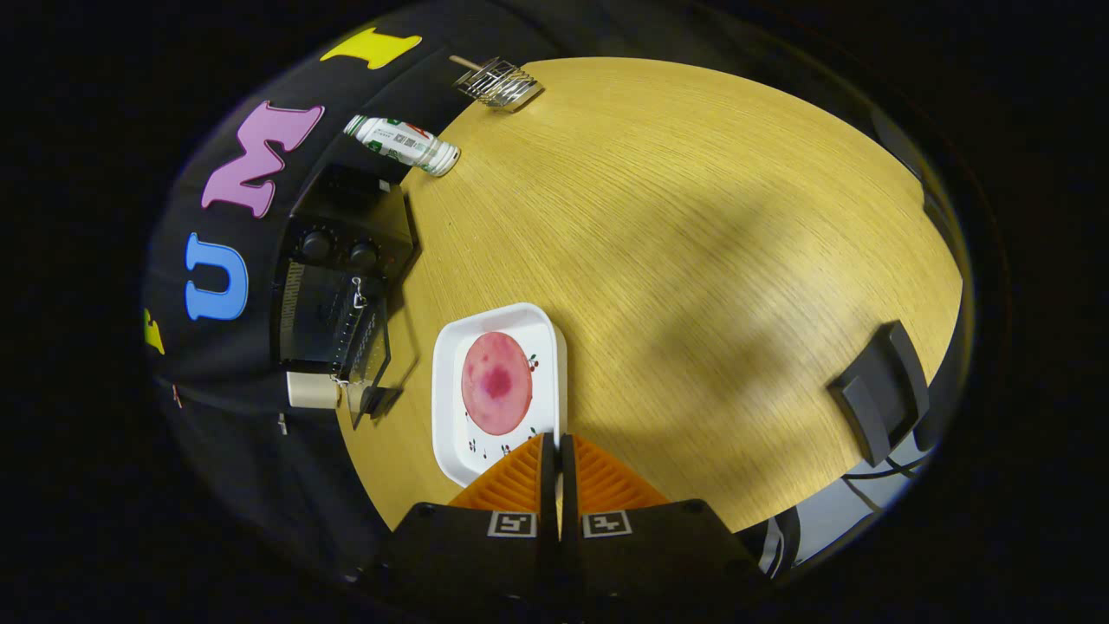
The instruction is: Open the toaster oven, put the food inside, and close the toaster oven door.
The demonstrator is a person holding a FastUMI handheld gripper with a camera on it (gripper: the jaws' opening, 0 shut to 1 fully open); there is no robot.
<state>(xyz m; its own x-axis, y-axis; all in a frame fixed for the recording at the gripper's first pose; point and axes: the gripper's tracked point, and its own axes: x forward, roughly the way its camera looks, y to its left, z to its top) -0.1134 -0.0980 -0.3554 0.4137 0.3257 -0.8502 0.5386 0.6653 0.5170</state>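
Observation:
A round pink slice of food (496, 383) lies on a white square plate (450, 416) with small printed marks. My gripper (555, 444) is shut on the plate's near rim, and a thin strip of rim shows between the closed fingers. Beyond the plate, against the booth wall, stands the black toaster oven (333, 277) with two knobs (340, 251). Its glass door (368, 351) is swung out open toward the table, with the handle (379, 400) at its outer end. The view is rolled sideways.
The wooden table (693, 260) spreads wide past the plate. A green-and-white bottle (403, 144) lies on its side near the oven, and a wire rack (496, 83) sits further along. A cream cup (312, 390) stands by the oven. A black block (879, 390) sits at the table's edge.

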